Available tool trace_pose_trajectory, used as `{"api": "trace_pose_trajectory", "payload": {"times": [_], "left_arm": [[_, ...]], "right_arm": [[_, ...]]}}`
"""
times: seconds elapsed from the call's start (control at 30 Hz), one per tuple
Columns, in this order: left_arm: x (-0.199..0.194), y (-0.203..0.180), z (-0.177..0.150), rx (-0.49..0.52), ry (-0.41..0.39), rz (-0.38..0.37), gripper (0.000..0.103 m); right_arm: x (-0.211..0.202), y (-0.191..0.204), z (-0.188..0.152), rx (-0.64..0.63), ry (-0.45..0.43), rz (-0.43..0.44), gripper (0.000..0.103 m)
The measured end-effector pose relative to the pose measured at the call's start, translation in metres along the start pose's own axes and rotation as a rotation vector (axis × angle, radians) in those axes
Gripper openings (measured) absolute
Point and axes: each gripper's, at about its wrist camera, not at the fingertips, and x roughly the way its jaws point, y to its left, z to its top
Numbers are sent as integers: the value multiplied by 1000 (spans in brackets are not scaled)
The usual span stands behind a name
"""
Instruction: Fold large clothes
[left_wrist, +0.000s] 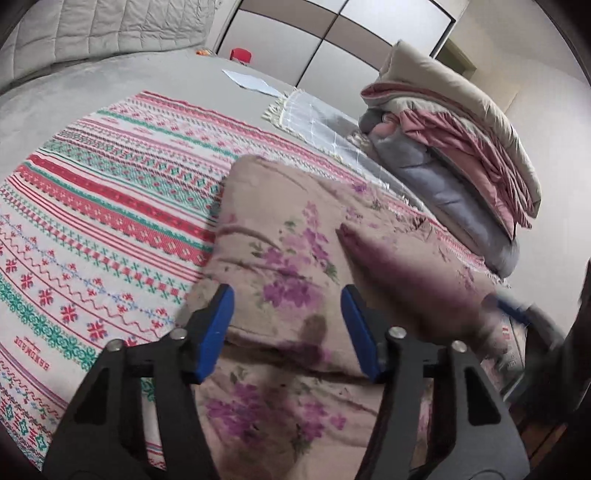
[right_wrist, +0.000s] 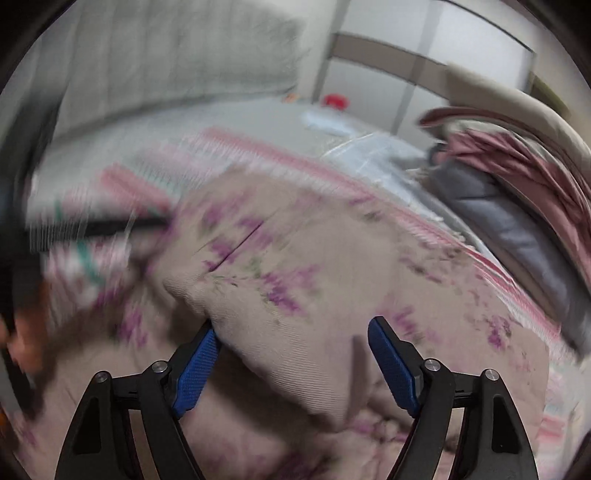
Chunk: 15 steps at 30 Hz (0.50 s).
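Observation:
A beige garment with purple flowers (left_wrist: 295, 258) lies partly folded on a red, green and white patterned cloth (left_wrist: 92, 221) spread over the bed. My left gripper (left_wrist: 288, 325) is open just above the garment, its blue pads apart and holding nothing. My right gripper (right_wrist: 291, 362) is open too, with a raised fold of the garment (right_wrist: 295, 295) lying between its blue pads, not clamped. The right wrist view is blurred by motion. The right gripper shows blurred at the right edge of the left wrist view (left_wrist: 517, 314).
A stack of folded quilts, beige, pink and grey (left_wrist: 454, 147), stands at the right of the bed. A pale fringed cloth (left_wrist: 317, 118) and a white paper (left_wrist: 251, 79) lie farther back. A red object (left_wrist: 241, 54) sits near the wardrobe doors (left_wrist: 332, 37). A grey padded headboard (left_wrist: 110, 29) stands behind.

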Motion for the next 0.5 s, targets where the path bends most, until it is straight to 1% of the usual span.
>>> {"api": "trace_pose_trajectory", "payload": {"times": [0.07, 0.1, 0.13, 0.17, 0.23, 0.27, 0.33, 0.4, 0.43, 0.47, 0.5], "left_arm": [[0, -5, -1, 25, 4, 18, 59], [1, -8, -2, 42, 6, 21, 59], [2, -12, -2, 59, 10, 24, 59], [2, -15, -3, 71, 9, 28, 59], [1, -18, -3, 80, 4, 34, 59], [1, -20, -2, 82, 0, 34, 59], [-1, -22, -3, 81, -13, 36, 59], [0, -25, -3, 87, -13, 51, 59], [2, -27, -3, 94, -8, 64, 59], [4, -29, -4, 103, -3, 75, 59], [7, -34, -4, 118, 1, 90, 59]], "right_arm": [[-14, -34, 3, 128, -49, -33, 81], [-26, -63, -1, 228, -80, -52, 81], [-32, -81, -6, 286, -96, -50, 81], [-39, -105, -16, 373, -112, -23, 81], [-45, -143, -33, 502, -109, 72, 82], [-46, -158, -41, 551, -111, 112, 82], [-48, -182, -55, 626, -130, 153, 82], [-48, -205, -70, 715, -156, 164, 82], [-45, -211, -75, 744, -154, 160, 82], [-40, -215, -77, 761, -141, 156, 82], [-29, -217, -80, 769, -105, 152, 82]]}}
